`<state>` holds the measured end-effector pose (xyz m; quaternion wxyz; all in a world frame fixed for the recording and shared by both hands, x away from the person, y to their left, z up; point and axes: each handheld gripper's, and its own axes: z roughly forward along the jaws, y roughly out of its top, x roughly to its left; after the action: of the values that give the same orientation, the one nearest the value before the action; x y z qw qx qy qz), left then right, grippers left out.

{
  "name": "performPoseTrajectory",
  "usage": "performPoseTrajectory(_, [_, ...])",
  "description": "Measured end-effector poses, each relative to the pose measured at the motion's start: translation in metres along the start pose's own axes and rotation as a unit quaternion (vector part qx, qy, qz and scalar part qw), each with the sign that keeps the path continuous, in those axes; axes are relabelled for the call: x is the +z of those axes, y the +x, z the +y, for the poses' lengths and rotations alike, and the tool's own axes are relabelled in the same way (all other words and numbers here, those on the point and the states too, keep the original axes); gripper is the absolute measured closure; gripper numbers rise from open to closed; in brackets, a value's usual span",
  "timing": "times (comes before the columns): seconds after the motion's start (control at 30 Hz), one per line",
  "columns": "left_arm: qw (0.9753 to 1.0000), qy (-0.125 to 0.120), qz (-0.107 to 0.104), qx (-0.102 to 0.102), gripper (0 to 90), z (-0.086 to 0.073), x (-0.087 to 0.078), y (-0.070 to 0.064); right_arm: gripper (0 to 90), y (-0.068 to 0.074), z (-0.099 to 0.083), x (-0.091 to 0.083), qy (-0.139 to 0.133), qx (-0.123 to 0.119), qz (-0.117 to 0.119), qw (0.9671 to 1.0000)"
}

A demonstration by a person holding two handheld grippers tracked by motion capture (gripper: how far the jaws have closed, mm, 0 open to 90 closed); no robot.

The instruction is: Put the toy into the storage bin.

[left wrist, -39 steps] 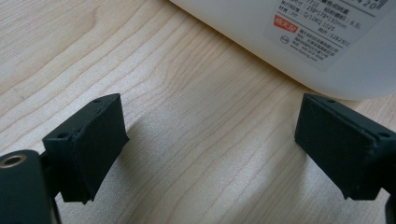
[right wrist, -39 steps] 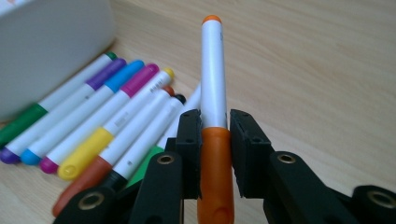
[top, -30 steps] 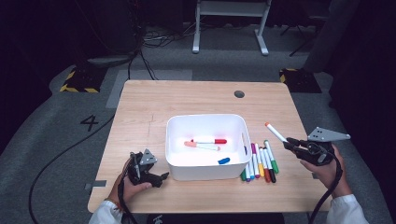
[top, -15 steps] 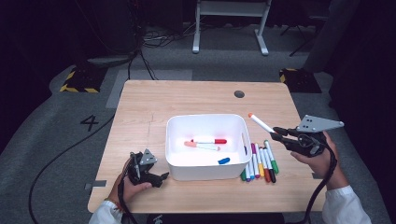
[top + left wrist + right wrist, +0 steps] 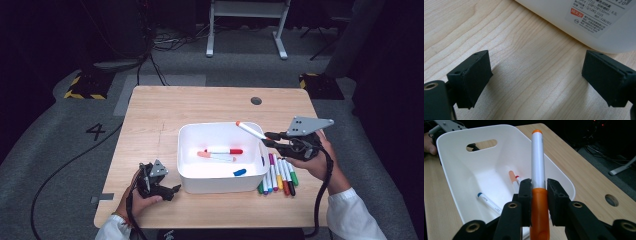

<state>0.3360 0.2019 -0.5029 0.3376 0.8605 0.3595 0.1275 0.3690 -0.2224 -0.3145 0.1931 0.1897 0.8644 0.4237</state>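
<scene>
Orange marker (image 5: 538, 182) sits clamped in the right gripper (image 5: 270, 138), long axis pointing out over the bin's (image 5: 190, 137) right rim, well above three markers lying inside. A release should drop it in. Left gripper (image 5: 172, 190) rests on the surface (image 5: 150, 115), fingers (image 5: 471, 75) wide.

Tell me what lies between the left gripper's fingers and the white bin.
Nothing but bare wooden table. In the left gripper view, the open fingers rest just short of the white bin, with only wood grain between them.
</scene>
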Motion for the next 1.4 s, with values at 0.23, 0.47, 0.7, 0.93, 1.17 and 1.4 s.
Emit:
performPoseTrajectory(0.23, [1.0,0.0,0.001,0.0,9.1,0.0,0.0,0.0,74.8,0.009,0.016,0.026,0.011,-0.033,0.032,0.9989])
performPoseTrajectory(0.47, [1.0,0.0,-0.002,0.001,9.1,0.0,0.0,0.0,74.8,0.01,0.022,0.051,0.028,-0.037,0.061,0.997])
performPoseTrajectory(0.7, [1.0,0.0,-0.002,0.0,9.1,0.0,0.0,0.0,74.7,0.015,0.024,0.07,0.05,-0.049,0.086,0.9939])
performPoseTrajectory(0.93, [1.0,0.0,-0.001,0.0,9.1,0.0,0.0,-0.001,74.7,0.024,0.024,0.086,0.078,-0.065,0.113,0.9885])
performPoseTrajectory(1.17, [1.0,-0.001,0.0,0.0,9.1,-0.001,0.0,-0.001,74.7,0.033,0.016,0.093,0.109,-0.076,0.142,0.9809])
performPoseTrajectory(1.4, [1.0,-0.001,0.0,0.0,9.1,-0.001,0.0,-0.001,74.6,0.04,0.012,0.09,0.125,-0.085,0.162,0.975])
